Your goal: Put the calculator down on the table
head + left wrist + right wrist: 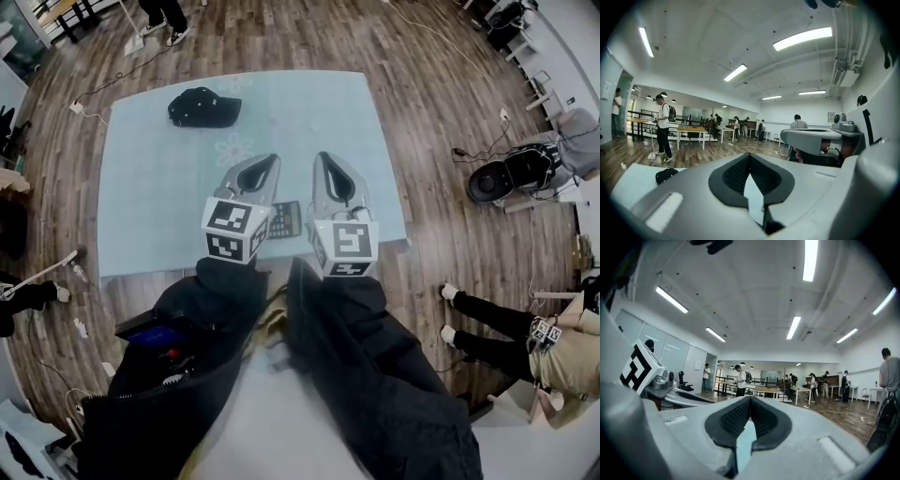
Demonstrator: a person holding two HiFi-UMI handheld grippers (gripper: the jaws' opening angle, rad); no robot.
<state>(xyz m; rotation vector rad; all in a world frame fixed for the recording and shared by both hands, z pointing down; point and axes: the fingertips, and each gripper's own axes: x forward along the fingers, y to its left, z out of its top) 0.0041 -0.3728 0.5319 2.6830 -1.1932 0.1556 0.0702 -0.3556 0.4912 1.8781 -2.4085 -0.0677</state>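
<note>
Calculator lies on the table, left hand-held gripper and right hand-held gripper both closed, empty.

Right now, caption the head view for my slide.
Left tool and right tool shut above table; calculator down, cap beyond.

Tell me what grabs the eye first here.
The left tool and right tool hang side by side mid-frame in the head view, above the pale blue table, both shut and empty. Between them a dark calculator lies on the table close to its near edge. A black cap sits toward the far left corner.
</note>
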